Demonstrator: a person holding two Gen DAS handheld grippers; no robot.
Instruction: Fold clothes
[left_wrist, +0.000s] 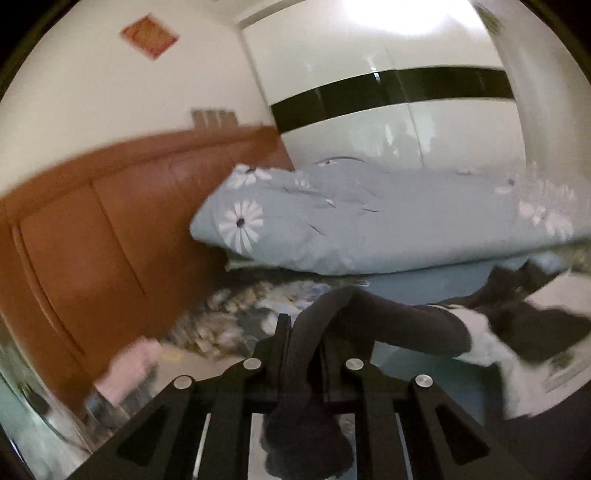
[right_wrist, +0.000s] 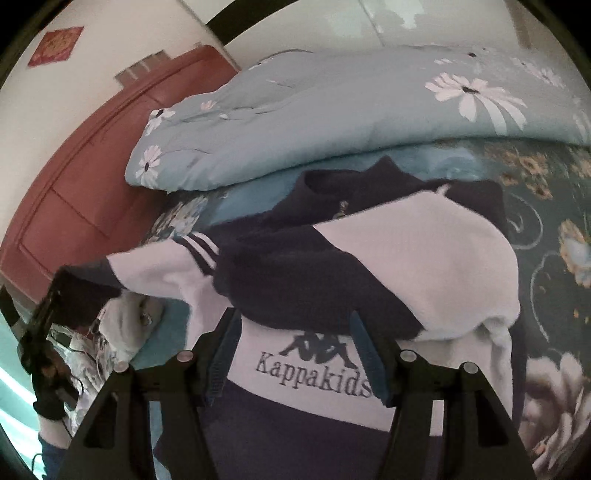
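Observation:
A navy and white fleece jacket (right_wrist: 424, 258) with "Kappakids" stitched on its chest lies on the bed. My left gripper (left_wrist: 306, 332) is shut on the jacket's dark sleeve cuff (left_wrist: 332, 314) and holds the sleeve stretched above the bed. The same gripper shows at the left of the right wrist view (right_wrist: 74, 291) gripping the cuff. My right gripper (right_wrist: 295, 325) is open, its fingers (right_wrist: 225, 343) standing on either side of the jacket's chest, just above the fabric.
A folded light-blue quilt with white daisies (left_wrist: 369, 221) (right_wrist: 314, 110) lies along the back of the bed. A brown wooden headboard (left_wrist: 92, 240) stands to the left. The bed sheet (right_wrist: 554, 221) is dark with a floral print. A white wardrobe (left_wrist: 406, 129) stands behind.

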